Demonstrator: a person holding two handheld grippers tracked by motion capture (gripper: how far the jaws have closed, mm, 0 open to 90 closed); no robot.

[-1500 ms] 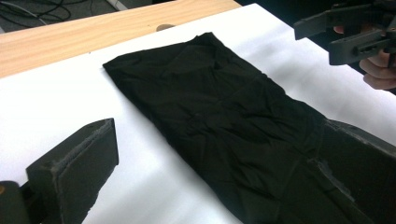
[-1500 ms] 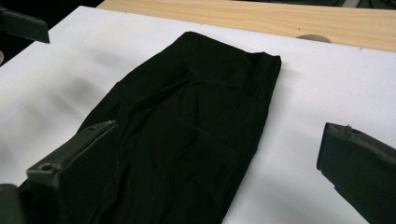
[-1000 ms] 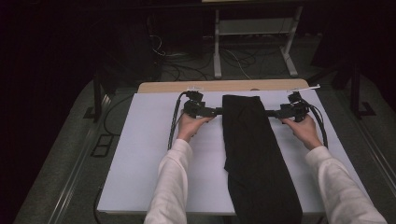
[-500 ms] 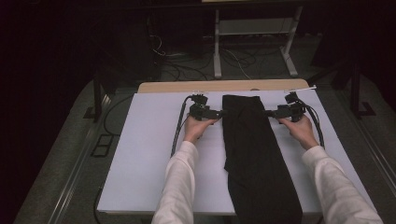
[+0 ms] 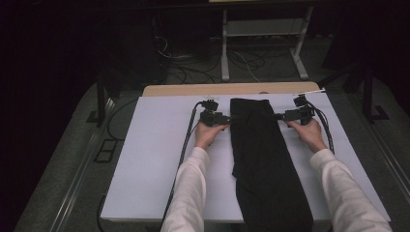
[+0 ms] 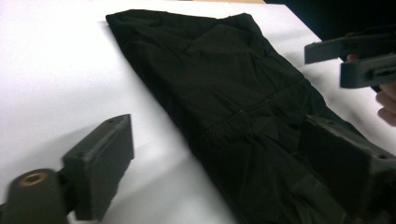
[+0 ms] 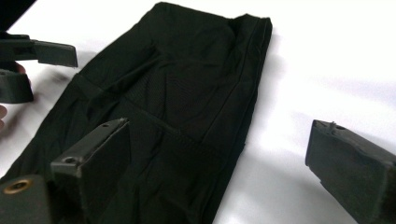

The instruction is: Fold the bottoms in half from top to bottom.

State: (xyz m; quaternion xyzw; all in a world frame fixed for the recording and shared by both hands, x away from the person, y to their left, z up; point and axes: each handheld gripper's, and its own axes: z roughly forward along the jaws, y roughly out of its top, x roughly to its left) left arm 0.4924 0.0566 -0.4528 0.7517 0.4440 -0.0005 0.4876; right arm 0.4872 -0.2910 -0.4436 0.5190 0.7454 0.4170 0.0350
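A long black garment point(image 5: 263, 159), folded lengthwise, lies down the middle of the white table top point(image 5: 154, 159). My left gripper point(image 5: 228, 117) is at the garment's left edge near its far end, and my right gripper point(image 5: 279, 116) is at the right edge opposite. In the left gripper view the gripper point(image 6: 224, 172) stands open astride the garment point(image 6: 233, 93) edge, one jaw over white, one over cloth. In the right gripper view the gripper point(image 7: 224, 168) straddles the garment point(image 7: 187, 93) edge likewise. Both pairs of jaws have just been closing a little, and neither presses the cloth.
A black cable point(image 5: 186, 140) trails from the left gripper down the table; another point(image 5: 326, 128) runs beside the right hand. Behind the white top is a wooden strip point(image 5: 193, 90), then a metal stand point(image 5: 225, 53) and floor cables. The garment's near end overhangs the front edge.
Both hands have drawn inward toward the garment's edges, the left one more, sliding right and slightly lower. The garment itself lies as before.
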